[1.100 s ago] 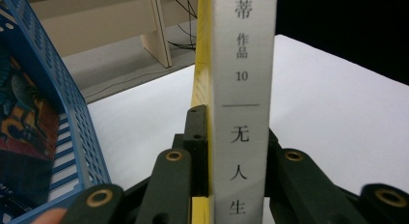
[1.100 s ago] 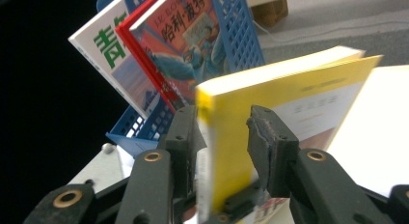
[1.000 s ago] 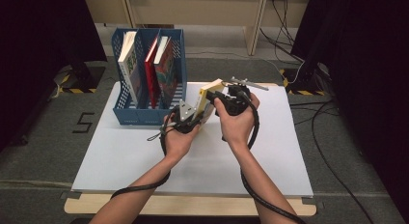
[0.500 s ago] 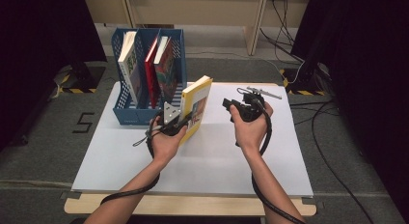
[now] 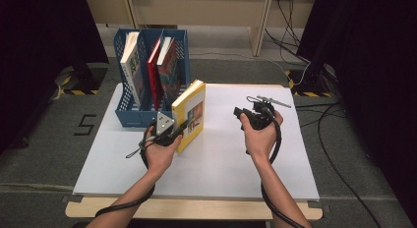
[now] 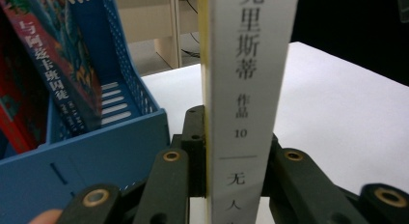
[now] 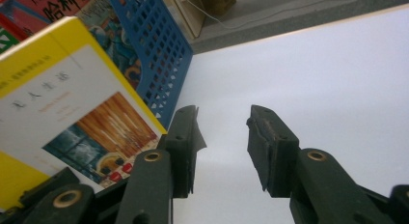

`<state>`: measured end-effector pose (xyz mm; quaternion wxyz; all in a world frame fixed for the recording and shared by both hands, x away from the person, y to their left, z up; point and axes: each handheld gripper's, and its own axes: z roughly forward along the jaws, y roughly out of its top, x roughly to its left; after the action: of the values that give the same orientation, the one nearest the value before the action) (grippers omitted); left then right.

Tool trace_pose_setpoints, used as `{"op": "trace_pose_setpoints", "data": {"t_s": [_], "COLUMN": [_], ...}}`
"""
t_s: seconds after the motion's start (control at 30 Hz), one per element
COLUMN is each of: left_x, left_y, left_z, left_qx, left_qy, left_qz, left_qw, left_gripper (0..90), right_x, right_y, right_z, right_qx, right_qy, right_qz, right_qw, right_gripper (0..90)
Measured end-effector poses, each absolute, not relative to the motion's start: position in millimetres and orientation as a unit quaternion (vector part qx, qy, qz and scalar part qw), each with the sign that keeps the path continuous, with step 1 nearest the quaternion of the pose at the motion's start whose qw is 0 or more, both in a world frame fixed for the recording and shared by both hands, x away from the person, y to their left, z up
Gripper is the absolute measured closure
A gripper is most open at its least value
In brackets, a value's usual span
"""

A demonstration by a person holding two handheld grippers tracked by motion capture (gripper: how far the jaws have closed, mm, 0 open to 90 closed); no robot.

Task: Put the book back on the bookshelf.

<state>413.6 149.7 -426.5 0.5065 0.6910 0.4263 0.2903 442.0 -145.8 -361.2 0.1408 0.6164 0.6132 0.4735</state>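
Grey carpet and dark curtains surrounded the white-topped desk (image 5: 216, 159), with pale wooden furniture legs and loose cables on the floor beyond it.

On that desk the yellow-covered paperback book (image 5: 190, 115) stood upright on its lower edge, tilted a little, just to the right of the blue perforated plastic file rack (image 5: 129, 117) and near its front corner. Its front cover, with a white panel and a small picture, faced the right side of the desk. The left gripper (image 5: 169, 132) had its jaws clamped on the book's lower end, one jaw on each cover. From the left gripper view the white spine (image 6: 243, 98) with black printed characters rose straight up between the two black jaws, pressed on both sides, and the rack's blue wall (image 6: 96, 151) stood close on the left.

The right gripper (image 5: 248, 115) was held well apart from the book, over bare desk on the right, in a hand (image 5: 260, 134) whose forearm came in from the near edge. Its jaws stood apart with nothing between them; the right gripper view showed white desk through the gap, with the book's cover (image 7: 72, 118) off to the left.

Inside the rack stood three more books, leaning in their compartments: a pale-covered one (image 5: 132, 66) at the left and two red-covered ones (image 5: 160, 66) beside it.
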Motion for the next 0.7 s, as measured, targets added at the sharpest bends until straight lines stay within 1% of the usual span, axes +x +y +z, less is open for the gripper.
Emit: {"op": "trace_pose_setpoints", "data": {"t_s": [0.33,0.53,0.7], "left_x": [411.2,411.7,411.8], "left_y": [156.2,156.7,154.6], "left_z": [-431.4,-430.8,-429.2], "left_qx": [0.686,0.681,0.677], "left_qy": [0.43,0.427,0.423], "left_qz": [0.287,0.29,0.293], "left_qw": [0.512,0.519,0.526], "left_gripper": [73.5,70.9,70.9], "right_x": [439.8,439.6,439.3], "right_y": [-151.7,-154.6,-155.2], "right_z": [-377.2,-380.9,-381.2], "right_qx": [0.626,0.627,0.629], "right_qy": [0.612,0.614,0.612], "right_qz": [0.464,0.46,0.46], "right_qw": [0.135,0.136,0.135], "right_gripper": [62.9,62.4,61.9]}}
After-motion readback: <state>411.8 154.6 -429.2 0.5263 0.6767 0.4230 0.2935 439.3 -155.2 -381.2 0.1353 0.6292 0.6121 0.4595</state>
